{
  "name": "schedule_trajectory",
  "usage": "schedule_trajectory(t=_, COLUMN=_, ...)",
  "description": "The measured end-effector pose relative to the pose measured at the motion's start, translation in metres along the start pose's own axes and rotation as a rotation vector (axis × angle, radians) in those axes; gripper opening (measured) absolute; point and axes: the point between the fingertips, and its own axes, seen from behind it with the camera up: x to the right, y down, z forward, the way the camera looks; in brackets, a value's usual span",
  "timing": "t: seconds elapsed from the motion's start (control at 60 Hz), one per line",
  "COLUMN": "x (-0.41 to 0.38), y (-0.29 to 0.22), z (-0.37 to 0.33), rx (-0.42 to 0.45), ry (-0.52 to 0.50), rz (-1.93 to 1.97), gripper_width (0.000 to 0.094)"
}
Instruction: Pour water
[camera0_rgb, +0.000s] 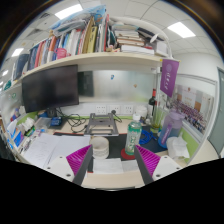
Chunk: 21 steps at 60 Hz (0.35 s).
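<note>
We hold the gripper (113, 163) spread wide and empty above the desk (60, 150). A bottle (133, 137) stands just ahead of the right finger, and what may be a cup (99, 148) sits between the fingers. We judge no pouring has begun yet.

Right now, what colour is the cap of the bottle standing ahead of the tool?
Green, on the bottle; gripper view shows it best.
</note>
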Motion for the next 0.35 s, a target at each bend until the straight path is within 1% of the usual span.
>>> schedule_trajectory(t=0.033, x=-0.005, y=-0.006, z=-0.008, rx=0.018, ry=0.002, rz=-0.002, gripper_width=0.0856)
schedule_trajectory(t=0.183, x=-0.026, y=-0.019, z=-0.036, rx=0.049, ry=-0.005, rz=0.013, gripper_width=0.0855)
schedule_trajectory(t=0.35, x=-0.029, y=-0.020, z=-0.045, rx=0.052, ry=0.003, rz=0.007, gripper_width=0.0850)
